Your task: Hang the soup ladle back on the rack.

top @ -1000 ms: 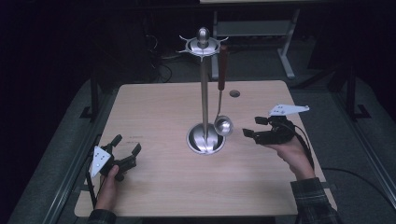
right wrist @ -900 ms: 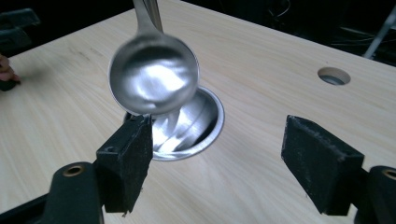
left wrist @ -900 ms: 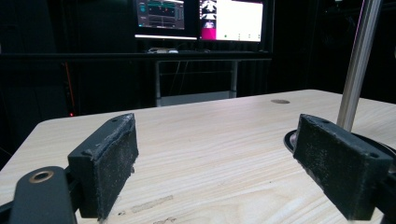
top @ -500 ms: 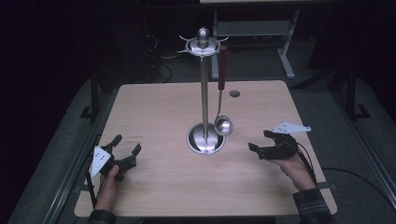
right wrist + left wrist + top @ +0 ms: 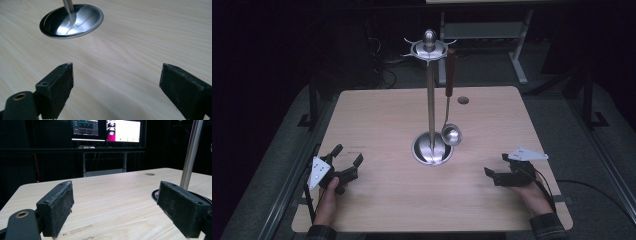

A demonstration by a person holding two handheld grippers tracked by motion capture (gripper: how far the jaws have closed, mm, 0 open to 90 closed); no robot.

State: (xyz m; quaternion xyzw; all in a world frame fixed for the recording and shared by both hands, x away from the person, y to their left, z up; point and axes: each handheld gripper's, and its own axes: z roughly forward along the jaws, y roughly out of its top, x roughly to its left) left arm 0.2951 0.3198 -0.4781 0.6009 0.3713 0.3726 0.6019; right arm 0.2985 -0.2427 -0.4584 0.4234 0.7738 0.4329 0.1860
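Dark room all round, with lit monitors (image 5: 106,130) glowing past the far edge of the pale wooden table (image 5: 377,125). At the middle of the table stands one steel utensil stand (image 5: 430,100), and one ladle (image 5: 450,100) hangs from a hook on its right side, wooden handle up, bowl dangling just above the round base.

What has changed in the last second is the right gripper (image 5: 494,172): it was up beside the ladle's bowl, and it has since dropped back toward the near right corner, where it now sits low on the table, well apart from the stand. Its jaws gape wide with nothing between them; the right gripper view shows bare wood there and the stand's base beyond. My guess is that the ladle has just been hung and let go, so the hanging looks done and the hand is retiring.

The left gripper (image 5: 347,162) rests near the near left corner, jaws also spread wide and empty.

Count: two grippers, one stand, one ladle, one small round hole (image 5: 463,100) in the far tabletop.
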